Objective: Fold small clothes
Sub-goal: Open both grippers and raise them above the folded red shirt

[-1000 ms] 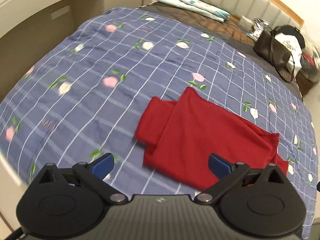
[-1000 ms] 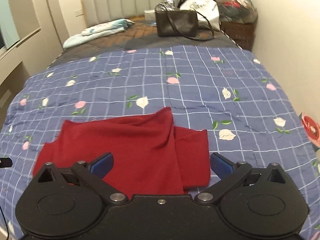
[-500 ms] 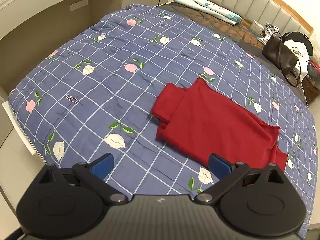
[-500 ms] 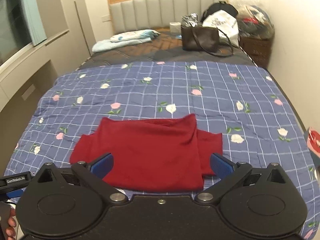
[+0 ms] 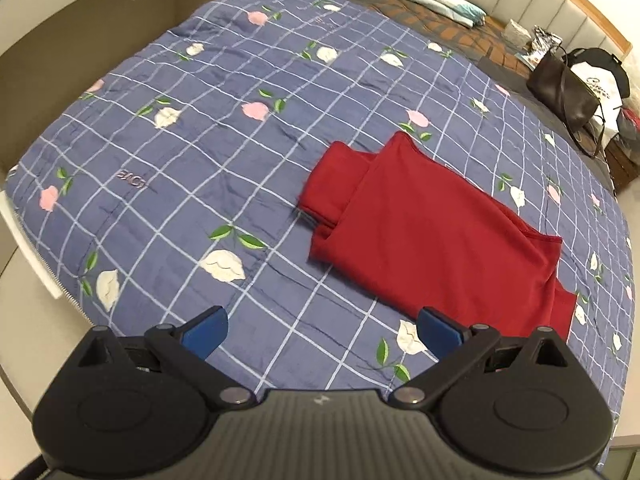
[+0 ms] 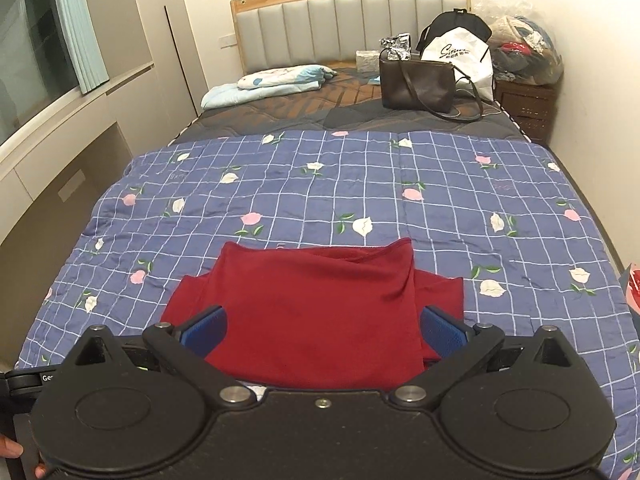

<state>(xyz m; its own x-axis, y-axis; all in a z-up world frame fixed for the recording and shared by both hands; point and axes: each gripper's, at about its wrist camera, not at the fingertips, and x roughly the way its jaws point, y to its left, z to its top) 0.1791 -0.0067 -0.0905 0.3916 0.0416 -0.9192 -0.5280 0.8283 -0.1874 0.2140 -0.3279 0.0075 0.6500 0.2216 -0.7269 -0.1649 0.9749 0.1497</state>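
Note:
A folded red garment (image 5: 432, 232) lies flat on the blue floral quilt (image 5: 224, 128), with a narrower folded part sticking out at its far left end. My left gripper (image 5: 322, 330) hangs open above the quilt, in front of and left of the garment, holding nothing. In the right wrist view the same red garment (image 6: 320, 308) lies straight ahead near the quilt's (image 6: 360, 184) front edge. My right gripper (image 6: 324, 330) is open above its near edge, empty, with the blue pads (image 6: 206, 328) wide apart.
A brown handbag (image 6: 418, 84), a white bag (image 6: 460, 56) and a pile of clothes (image 6: 524, 56) sit by the headboard (image 6: 348, 20). A light blue pillow (image 6: 272, 82) lies at the bed's head. A beige ledge (image 5: 80, 28) runs along the left. A hand and the other gripper's handle (image 6: 24, 384) show at bottom left.
Both grippers have drawn back and up from the garment, so more of the bed shows. The garment lies still. Both stay open.

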